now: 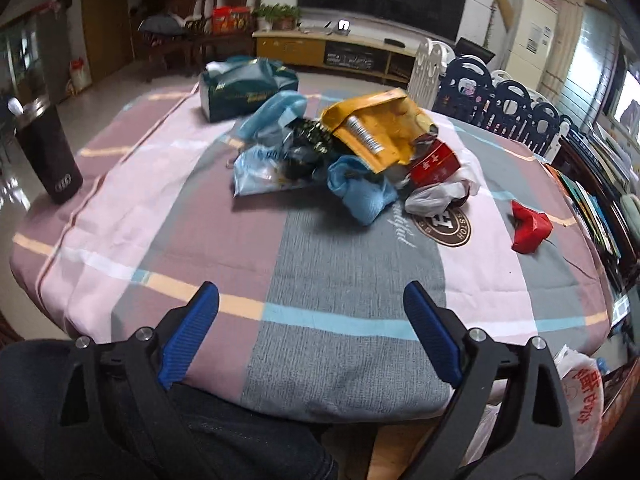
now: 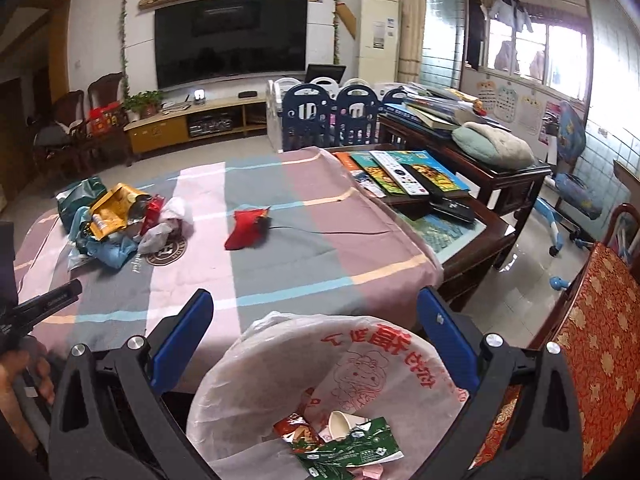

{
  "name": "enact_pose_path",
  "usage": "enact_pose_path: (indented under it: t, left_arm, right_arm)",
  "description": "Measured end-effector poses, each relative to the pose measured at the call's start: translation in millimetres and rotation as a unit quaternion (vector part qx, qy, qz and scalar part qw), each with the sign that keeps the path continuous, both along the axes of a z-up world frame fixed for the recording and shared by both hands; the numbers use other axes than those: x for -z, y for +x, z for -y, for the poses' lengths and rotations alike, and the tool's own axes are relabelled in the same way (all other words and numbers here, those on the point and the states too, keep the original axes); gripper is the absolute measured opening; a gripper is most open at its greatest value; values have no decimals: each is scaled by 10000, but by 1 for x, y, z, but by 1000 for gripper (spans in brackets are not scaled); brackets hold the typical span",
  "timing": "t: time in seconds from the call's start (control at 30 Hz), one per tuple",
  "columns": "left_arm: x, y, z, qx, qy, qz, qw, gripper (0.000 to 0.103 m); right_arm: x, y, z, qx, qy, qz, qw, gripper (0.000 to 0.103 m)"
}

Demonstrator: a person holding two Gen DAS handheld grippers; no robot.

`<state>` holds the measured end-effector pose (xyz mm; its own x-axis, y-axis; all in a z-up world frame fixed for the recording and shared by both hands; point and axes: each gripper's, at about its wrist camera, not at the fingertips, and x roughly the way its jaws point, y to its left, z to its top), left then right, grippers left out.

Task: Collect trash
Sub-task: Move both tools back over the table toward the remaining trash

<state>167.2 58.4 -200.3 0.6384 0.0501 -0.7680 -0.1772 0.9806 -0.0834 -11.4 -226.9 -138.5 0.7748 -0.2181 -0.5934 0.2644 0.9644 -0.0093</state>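
Our left tool tilts down over the table, jaws apart and empty. Our right tool gapes empty above the bag. Crumpled wrappers sit heaped mid-table.

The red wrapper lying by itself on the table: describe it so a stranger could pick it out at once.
Start at the table under the striped pink-and-grey cloth, then find the trash pile heaped by the round brown logo. Towards the books from that pile lies the red wrapper, crumpled and alone on the cloth. Nothing touches it, whereas every other scrap sits tangled in the heap.
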Motion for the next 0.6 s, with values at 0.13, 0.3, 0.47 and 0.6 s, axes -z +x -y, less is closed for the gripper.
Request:
enact_pose_path:
  t: [0.13, 0.3, 0.47, 0.6]
  left_arm:
    - [7, -1, -7, -146, -178, -111, 9997, 93]
    - [11, -3, -13, -299, -335, -136, 9989, 94]
    - [11, -3, -12, -272, -356, -138, 9989, 94]
    - [13, -2, -13, -295, -412, -175, 9986, 94]
  right_arm:
    - [2, 11, -9, -74, 103, -58, 9999, 99]
    - [8, 22, -22, -183, 256, -213, 9993, 99]
    - [21, 39, -30, -315, 441, -511, 9972, 99]
    - [42, 76, -36, -255, 532, -798, 9951, 97]
